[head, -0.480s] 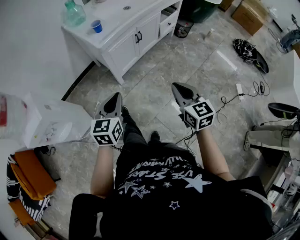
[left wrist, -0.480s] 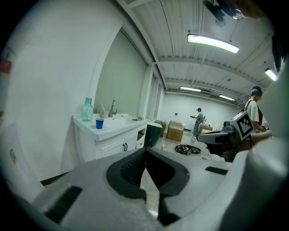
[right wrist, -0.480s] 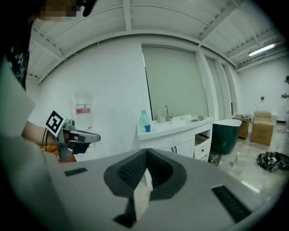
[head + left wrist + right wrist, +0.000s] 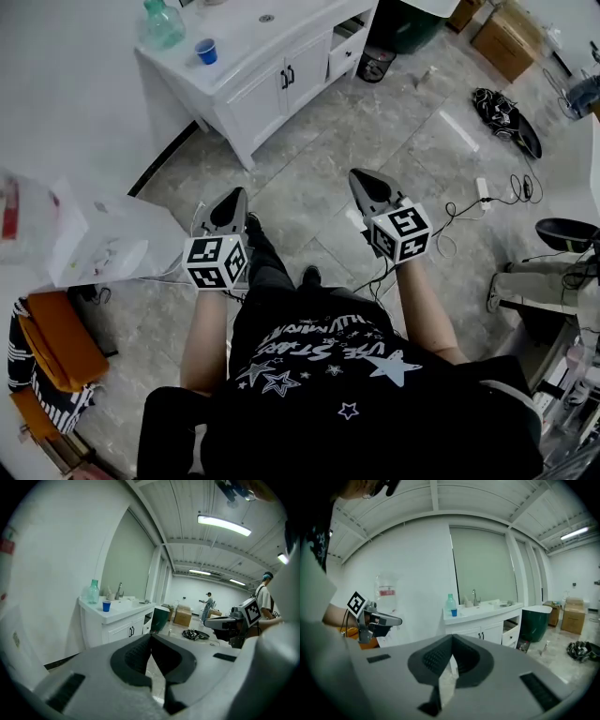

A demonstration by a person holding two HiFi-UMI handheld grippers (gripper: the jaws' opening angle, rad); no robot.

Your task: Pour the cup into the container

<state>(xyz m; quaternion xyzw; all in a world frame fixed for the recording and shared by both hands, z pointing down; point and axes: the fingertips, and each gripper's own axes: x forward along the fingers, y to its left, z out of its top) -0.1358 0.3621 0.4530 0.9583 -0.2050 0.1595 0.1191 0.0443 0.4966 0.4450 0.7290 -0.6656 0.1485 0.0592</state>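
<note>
At the upper left of the head view, a small blue cup (image 4: 206, 52) stands on the smooth white top of a cabinet (image 4: 272, 70) with dark door handles. It is just beside a translucent green bottle (image 4: 162, 23) and well apart from both tongs.

Lower, at mid-frame, the left gripper (image 4: 232, 199) and the right gripper (image 4: 364, 183) hang over grey stone-look floor tiles. Each is a grey tapered beak carrying a cube of black-and-white square markers. In both gripper views the ribbed dark pads meet at the tips, pressed together with nothing between them.

At the bottom of the frame, a black shirt (image 4: 328, 366) carries white stars and slanted white lettering that cannot be read with certainty. At the left edge, a clear plastic bag (image 4: 103, 239) shows a red label too blurred to read
</note>
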